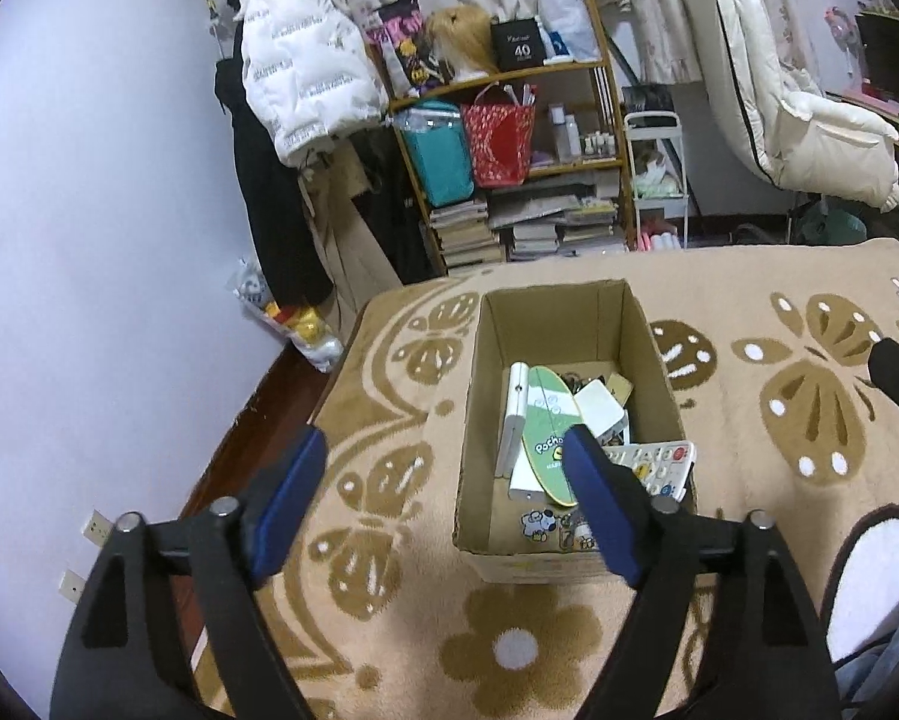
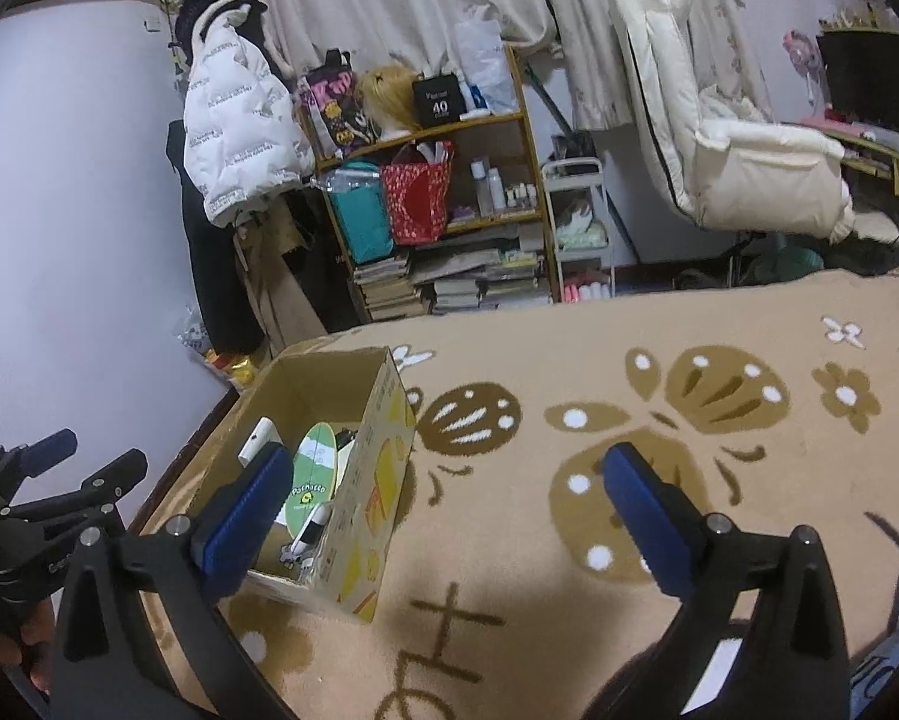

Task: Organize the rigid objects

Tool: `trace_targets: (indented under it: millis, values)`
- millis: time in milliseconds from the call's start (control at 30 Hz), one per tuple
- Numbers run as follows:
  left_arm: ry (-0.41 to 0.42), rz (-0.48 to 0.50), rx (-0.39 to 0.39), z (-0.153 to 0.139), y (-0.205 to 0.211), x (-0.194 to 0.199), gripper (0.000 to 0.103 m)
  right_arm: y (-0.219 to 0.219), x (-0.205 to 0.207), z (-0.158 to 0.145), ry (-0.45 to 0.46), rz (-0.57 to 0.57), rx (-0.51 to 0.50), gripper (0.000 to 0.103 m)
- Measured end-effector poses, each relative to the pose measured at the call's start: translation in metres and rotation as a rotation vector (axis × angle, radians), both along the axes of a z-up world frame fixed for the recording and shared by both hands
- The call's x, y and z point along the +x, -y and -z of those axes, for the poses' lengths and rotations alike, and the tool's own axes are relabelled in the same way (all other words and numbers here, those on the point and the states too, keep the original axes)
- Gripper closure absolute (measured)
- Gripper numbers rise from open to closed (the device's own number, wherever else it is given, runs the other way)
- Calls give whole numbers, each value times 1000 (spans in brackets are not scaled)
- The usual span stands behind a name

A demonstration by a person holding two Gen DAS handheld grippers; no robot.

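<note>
Left wrist view: your left gripper and right gripper both gaped empty above the blanket; the objects lay gathered in the cardboard box, likely to keep them together.

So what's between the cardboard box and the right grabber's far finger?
Only bare butterfly-patterned blanket lies between the cardboard box and that finger, as the right wrist view shows.
</note>
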State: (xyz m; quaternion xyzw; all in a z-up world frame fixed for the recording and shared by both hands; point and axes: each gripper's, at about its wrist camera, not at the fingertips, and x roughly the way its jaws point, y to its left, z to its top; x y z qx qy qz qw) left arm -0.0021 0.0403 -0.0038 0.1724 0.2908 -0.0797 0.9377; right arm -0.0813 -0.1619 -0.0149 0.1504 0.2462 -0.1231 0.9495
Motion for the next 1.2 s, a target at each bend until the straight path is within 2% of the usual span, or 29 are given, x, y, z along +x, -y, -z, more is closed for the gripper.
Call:
trace_targets:
  millis: [100, 200, 500, 900, 1200]
  values:
    - [28, 7, 5, -2, 2, -6, 7, 2, -6, -2, 20, 14, 1, 0]
    - [54, 12, 17, -4, 7, -8, 1, 5, -7, 1, 22, 26, -9, 0]
    - [55, 61, 69, 7, 27, -8, 1, 9, 4, 22, -32, 41, -3, 0]
    - [9, 26, 38, 11, 20, 10, 1, 9, 8, 30, -60, 33, 1, 0]
    - [35, 30, 47, 8, 19, 8, 1, 13, 7, 31, -60, 41, 0, 0]
